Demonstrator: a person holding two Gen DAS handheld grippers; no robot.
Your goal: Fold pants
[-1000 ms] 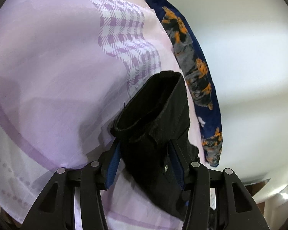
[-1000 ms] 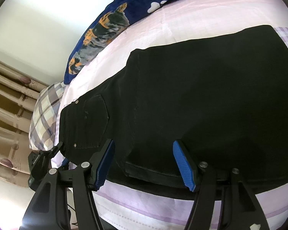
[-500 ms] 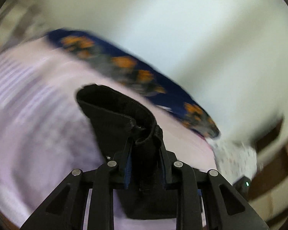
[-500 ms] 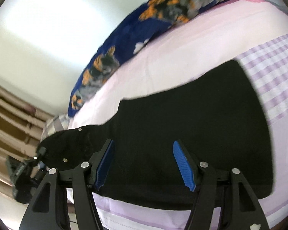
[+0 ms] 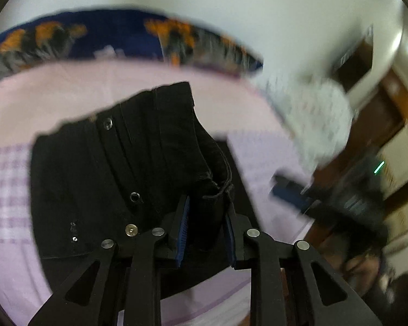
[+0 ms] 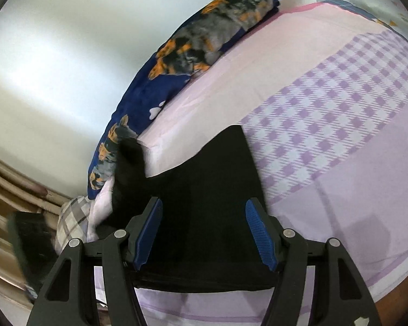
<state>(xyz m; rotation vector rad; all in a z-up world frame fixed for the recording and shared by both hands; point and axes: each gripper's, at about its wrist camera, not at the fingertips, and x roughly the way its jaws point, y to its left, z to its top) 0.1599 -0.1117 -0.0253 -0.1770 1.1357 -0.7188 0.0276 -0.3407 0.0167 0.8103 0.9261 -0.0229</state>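
Observation:
Black pants lie on a lilac bedsheet. In the left wrist view my left gripper is shut on the pants' waistband, which is lifted and folded over the rest; a button and rivets show. In the right wrist view my right gripper is open, its blue pads on either side of the flat black pants near the bed's front edge. A raised part of the pants shows at the left.
A blue blanket with orange and grey print lies along the wall side of the bed. A plaid pillow sits at the left end. The sheet has a purple checked band. Wooden furniture stands beyond the bed.
My left gripper closed on the waistband and swung it up and across over the pants. The visible pants area in the right view shrank as the fabric was pulled over.

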